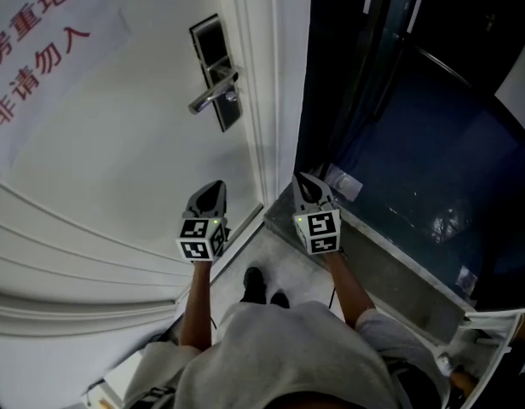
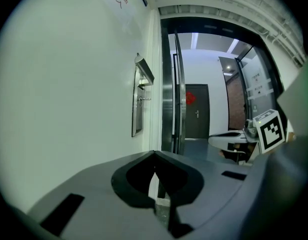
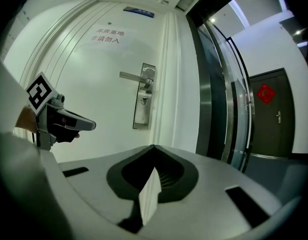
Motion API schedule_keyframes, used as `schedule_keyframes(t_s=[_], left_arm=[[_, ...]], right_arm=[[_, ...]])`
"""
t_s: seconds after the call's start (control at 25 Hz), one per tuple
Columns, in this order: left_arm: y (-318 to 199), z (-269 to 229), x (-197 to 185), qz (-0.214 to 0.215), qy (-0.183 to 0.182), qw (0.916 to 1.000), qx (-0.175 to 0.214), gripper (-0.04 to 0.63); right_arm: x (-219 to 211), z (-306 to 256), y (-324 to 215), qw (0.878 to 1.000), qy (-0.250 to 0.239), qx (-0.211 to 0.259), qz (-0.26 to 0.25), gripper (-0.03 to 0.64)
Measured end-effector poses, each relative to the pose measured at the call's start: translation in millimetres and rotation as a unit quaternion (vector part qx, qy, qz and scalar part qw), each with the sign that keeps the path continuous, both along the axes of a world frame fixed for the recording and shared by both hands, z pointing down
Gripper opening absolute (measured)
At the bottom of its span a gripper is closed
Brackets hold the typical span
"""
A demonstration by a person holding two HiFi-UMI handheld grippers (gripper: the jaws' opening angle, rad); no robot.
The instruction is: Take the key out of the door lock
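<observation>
The steel lock plate [image 1: 216,68] with its lever handle [image 1: 213,95] sits on the white door, well above and ahead of both grippers. In the right gripper view the plate [image 3: 143,96] shows a small key [image 3: 143,101] at the keyhole under the lever. From the side, the key [image 2: 143,99] sticks out of the plate [image 2: 136,104]. My left gripper [image 1: 213,187] and right gripper [image 1: 304,180] hang low in front of the door, side by side. Both point up and stay clear of the lock. Each has its jaws [image 2: 155,154] [image 3: 154,146] shut with nothing between them.
A paper sign with red characters [image 1: 37,45] is stuck on the door's upper left. Right of the white door frame [image 1: 267,100] is a dark glass opening [image 1: 416,118] with a metal threshold [image 1: 390,245]. Across the hall stands a dark door [image 3: 268,114]. The person's shoes [image 1: 256,285] stand below.
</observation>
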State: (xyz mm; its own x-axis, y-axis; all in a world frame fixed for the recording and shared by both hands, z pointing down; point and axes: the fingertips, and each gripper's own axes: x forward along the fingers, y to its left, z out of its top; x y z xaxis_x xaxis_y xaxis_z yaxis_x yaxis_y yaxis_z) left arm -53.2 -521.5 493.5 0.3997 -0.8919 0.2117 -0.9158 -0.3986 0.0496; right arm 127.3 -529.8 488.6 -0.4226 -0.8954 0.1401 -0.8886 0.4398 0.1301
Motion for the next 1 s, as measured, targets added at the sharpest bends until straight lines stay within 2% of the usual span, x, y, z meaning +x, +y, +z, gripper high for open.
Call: schedule_keyframes(t_s=[0.4, 1.0], left_arm=[[-23, -15, -29, -0.013, 0.005, 0.9997, 0.018, 0.018], [-25, -19, -72, -0.046, 0.004, 0.9986, 0.024, 0.018]], right_arm=[[-21, -16, -31, 1.0, 0.005, 0.018, -0.001, 0.023], [-74, -39, -59, 0.998, 0.012, 0.046, -0.05, 0.023]])
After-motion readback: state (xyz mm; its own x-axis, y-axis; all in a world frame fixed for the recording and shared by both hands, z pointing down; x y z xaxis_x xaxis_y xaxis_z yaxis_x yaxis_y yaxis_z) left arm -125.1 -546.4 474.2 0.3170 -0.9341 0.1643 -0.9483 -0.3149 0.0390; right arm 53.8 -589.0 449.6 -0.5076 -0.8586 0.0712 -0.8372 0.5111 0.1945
